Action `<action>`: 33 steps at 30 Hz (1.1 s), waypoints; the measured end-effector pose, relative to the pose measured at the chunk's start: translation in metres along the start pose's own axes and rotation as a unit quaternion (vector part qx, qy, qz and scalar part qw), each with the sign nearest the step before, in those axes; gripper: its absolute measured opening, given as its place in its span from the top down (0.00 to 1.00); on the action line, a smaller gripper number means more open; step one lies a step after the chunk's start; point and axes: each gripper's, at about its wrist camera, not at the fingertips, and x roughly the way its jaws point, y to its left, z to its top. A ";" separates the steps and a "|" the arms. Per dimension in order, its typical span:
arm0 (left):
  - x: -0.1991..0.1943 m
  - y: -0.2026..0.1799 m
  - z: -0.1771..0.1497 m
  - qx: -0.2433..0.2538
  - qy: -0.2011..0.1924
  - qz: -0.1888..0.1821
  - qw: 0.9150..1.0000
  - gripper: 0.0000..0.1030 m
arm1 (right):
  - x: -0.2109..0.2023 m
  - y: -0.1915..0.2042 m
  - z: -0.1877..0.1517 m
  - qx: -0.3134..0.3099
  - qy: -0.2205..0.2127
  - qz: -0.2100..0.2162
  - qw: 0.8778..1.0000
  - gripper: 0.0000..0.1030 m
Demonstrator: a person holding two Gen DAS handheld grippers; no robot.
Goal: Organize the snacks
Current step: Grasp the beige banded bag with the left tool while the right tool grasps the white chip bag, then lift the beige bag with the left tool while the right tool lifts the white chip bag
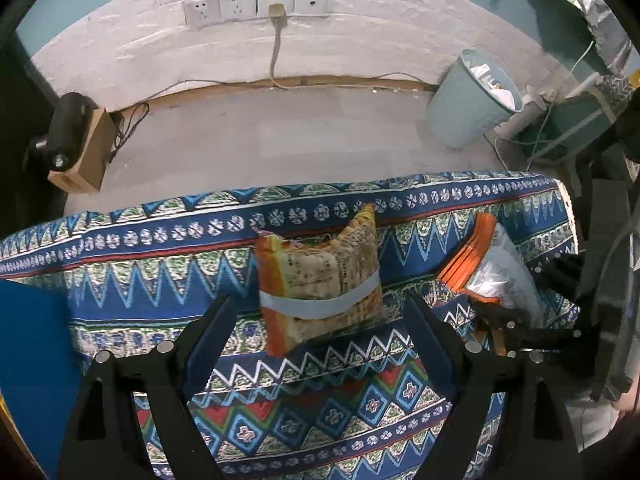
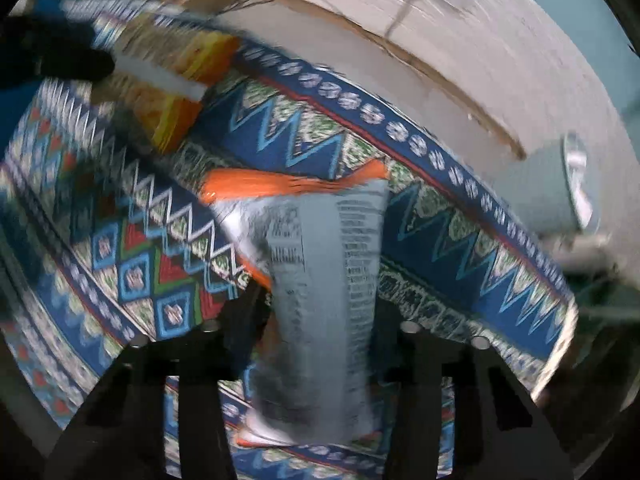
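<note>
An orange and tan snack bag [image 1: 320, 280] with a pale band stands on the patterned tablecloth [image 1: 160, 280], just beyond my left gripper [image 1: 324, 312], which is open and empty with a finger on each side. A silver and orange snack bag [image 1: 496, 272] sits at the right, where the right gripper's black fingers [image 1: 520, 320] close on it. In the blurred right wrist view, my right gripper [image 2: 320, 312] is shut on this silver bag [image 2: 324, 280]. The orange bag [image 2: 176, 92] lies at the upper left.
A pale blue waste bin [image 1: 472, 100] stands on the floor past the table's far right edge. A cardboard box with a black device [image 1: 76, 140] sits at the far left. A blue object [image 1: 32, 360] is at the left. Wall sockets [image 1: 256, 4] are behind.
</note>
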 end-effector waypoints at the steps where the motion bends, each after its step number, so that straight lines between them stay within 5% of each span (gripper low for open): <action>1: 0.002 -0.001 0.000 0.000 0.001 0.002 1.000 0.16 | 0.001 -0.004 -0.001 0.013 -0.001 0.006 1.000 0.65; 9: 0.024 -0.006 0.007 -0.031 0.014 0.003 0.999 0.16 | -0.003 -0.037 -0.003 0.119 -0.023 0.043 0.992 0.71; 17: 0.042 -0.002 0.010 -0.034 0.014 0.017 0.999 0.16 | -0.013 -0.027 0.002 0.137 -0.035 0.027 0.990 0.71; 20: 0.044 0.002 0.007 -0.036 0.009 0.009 0.999 0.34 | -0.019 -0.024 0.000 0.140 -0.038 0.021 0.989 0.71; 25: 0.040 0.003 0.002 -0.016 0.006 0.022 1.000 0.45 | -0.024 -0.023 0.001 0.146 -0.044 0.019 0.988 0.71; 33: 0.023 0.002 -0.018 0.007 0.004 0.040 0.999 0.47 | -0.044 -0.016 0.001 0.143 -0.062 0.010 0.988 0.71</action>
